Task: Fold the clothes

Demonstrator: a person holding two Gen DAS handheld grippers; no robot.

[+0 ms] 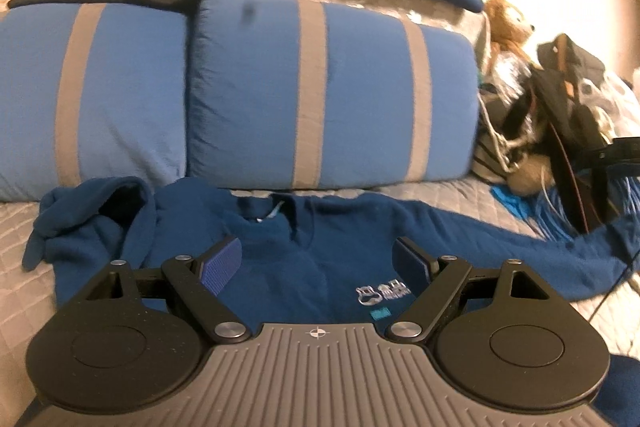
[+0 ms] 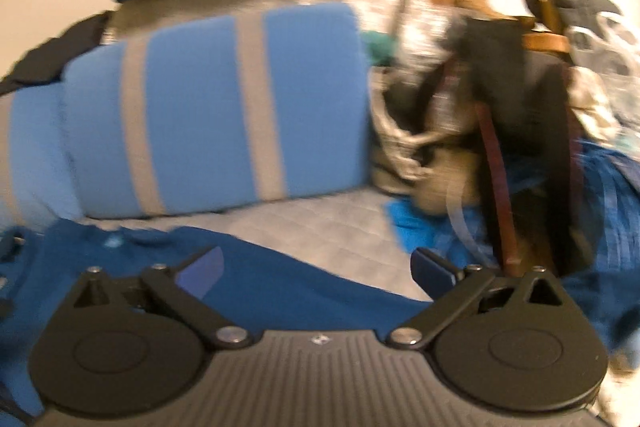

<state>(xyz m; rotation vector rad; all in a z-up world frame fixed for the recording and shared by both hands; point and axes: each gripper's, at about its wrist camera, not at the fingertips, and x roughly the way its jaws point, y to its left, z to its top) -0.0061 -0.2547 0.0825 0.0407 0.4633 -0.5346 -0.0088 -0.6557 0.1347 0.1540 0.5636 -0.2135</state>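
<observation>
We hover both grippers, left gripper (image 1: pixel 316 259) and right gripper (image 2: pixel 316 269), spread wide and empty, over the blue sweatshirt (image 1: pixel 304 259); its sleeve (image 1: pixel 500 239) trails toward three o'clock, unfolded.

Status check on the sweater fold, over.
Left gripper open, empty above sweater chest. Right gripper open, empty. Sweater flat on quilt, sleeves unfolded. Bag clutter crowds the right sleeve end.
</observation>
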